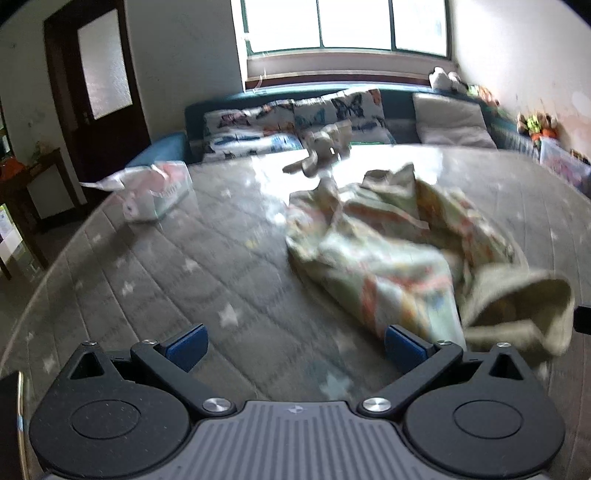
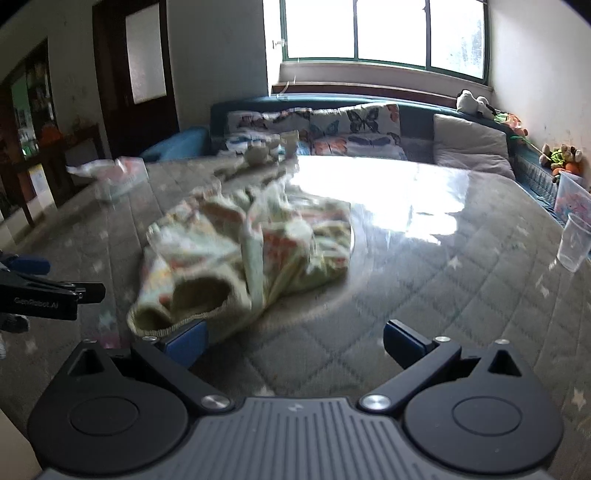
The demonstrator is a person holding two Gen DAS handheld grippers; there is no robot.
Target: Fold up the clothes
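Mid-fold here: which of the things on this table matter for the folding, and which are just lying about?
For the job:
- crumpled patterned garment, unfolded
- left gripper, open
- right gripper, open

Lying about:
- clear plastic cup
- beige plush toy
- pink-and-white packet

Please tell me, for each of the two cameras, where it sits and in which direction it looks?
Left wrist: sits behind the open left gripper, facing the window; the crumpled garment lies ahead to the right.
Right wrist: sits behind the open right gripper, facing likewise; the garment lies ahead to the left, the left gripper at the left edge.
Shared: garment, quilted table, sofa.
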